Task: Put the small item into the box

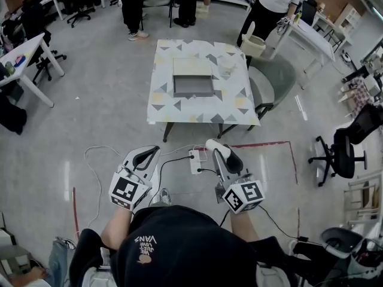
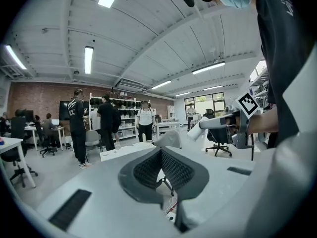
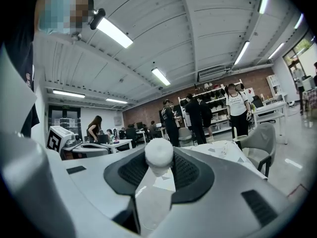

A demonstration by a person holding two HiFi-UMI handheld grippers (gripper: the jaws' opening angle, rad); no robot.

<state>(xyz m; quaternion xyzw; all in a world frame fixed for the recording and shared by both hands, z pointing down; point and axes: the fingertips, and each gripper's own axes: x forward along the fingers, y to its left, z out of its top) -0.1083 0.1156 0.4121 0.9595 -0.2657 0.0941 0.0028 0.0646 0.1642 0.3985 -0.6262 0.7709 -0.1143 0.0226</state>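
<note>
The right gripper (image 3: 158,168) has its jaws clenched on the small white item (image 3: 159,154), a rounded, foam-like lump pinched between the dark ribbed pads right at the tips (it bulges up above them). The left gripper (image 2: 161,157) carries nothing: its jaws are pressed together, the pads meeting in a narrow V with only floor and a cable showing past them. Both grippers are held side by side in front of the person's body, jaws pointing forward and apart from each other. Well ahead of both sets of jaws stands the desk (image 1: 161,109), draped in a triangle-print cloth. On it lies the box (image 1: 192,85), shallow and open-topped, roughly in line with the gap between the two grippers. Just past the box, toward the right jaws' side, sits a clear wrinkled thing (image 1: 226,69) that I cannot identify. A white power strip (image 1: 195,161) lies on the floor (image 1: 108,106) between the two sets of jaws.
</note>
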